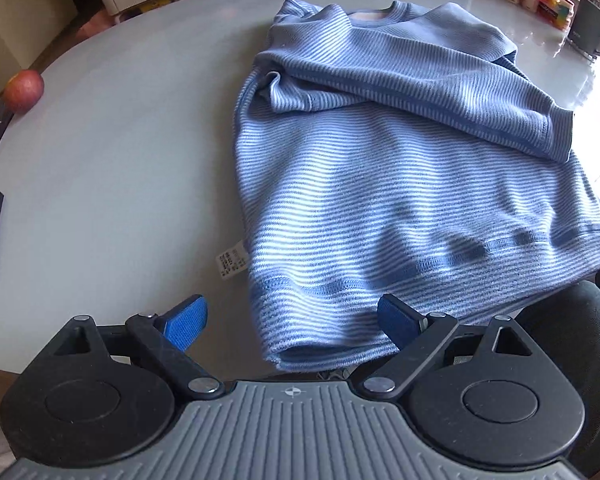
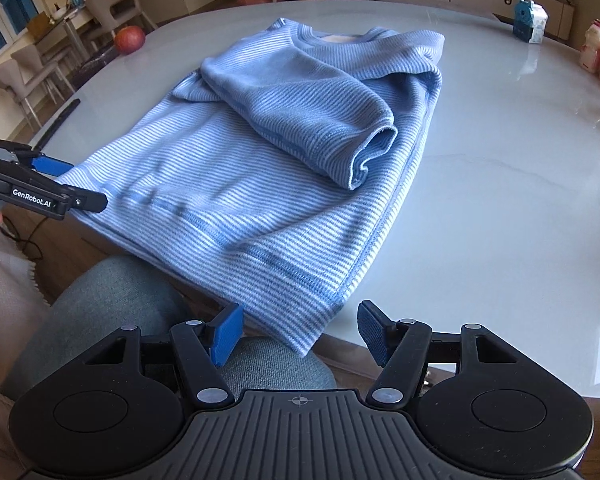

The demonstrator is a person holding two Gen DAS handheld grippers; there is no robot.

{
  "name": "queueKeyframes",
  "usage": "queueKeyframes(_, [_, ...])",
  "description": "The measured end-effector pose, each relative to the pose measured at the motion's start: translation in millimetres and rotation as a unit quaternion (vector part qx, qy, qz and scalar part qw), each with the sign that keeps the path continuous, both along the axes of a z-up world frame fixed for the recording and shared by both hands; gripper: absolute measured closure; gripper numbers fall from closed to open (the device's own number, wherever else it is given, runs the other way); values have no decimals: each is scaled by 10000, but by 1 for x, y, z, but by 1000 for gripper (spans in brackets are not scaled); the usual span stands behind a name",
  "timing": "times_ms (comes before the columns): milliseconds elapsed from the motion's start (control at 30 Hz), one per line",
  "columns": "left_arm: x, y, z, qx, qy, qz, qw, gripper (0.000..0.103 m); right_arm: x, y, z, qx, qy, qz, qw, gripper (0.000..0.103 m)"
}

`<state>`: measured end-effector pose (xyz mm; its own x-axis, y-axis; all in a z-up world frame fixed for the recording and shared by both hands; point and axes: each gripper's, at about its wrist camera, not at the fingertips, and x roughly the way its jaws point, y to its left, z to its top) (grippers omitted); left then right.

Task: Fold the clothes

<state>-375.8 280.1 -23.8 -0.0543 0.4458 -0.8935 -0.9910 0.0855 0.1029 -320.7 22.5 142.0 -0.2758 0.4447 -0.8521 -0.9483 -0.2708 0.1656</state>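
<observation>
Soft, limp striped sweater (image 1: 400,200) — best pinched at its hem corners, where left tool (image 1: 292,322) and right tool (image 2: 300,334) hover, both wide and empty.

1. The sweater (image 2: 260,184) was soft ribbed knit cloth, matt.
2. The table (image 2: 500,200) top was smooth and glossy.
3. The left gripper (image 1: 292,320) had matt black plastic arms and textured blue pads (image 1: 186,322).
</observation>
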Motion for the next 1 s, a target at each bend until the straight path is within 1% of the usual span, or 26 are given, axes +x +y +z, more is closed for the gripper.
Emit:
queueKeyframes(300, [-3,-4,-5,-54,-104,36,9999,11,-11,-3,-2,40,-175,89,9998,38])
queueKeyframes(500, [-6,-8,-4,-100,-55,22,9999,11,-15,-6,0,94,-449,215,9987,38])
queueKeyframes(700, [-2,-15,-1,-93,194,-214,9995,11,-19,-9,1,146,-807,324,9961,38])
queueKeyframes(800, [-3,-17,0,-93,299,-263,9992,11,-20,-11,1,154,-874,396,9953,38])
queueKeyframes(1000, [-5,-21,1,-109,348,-231,9991,11,-22,-13,3,181,-975,492,9939,38])
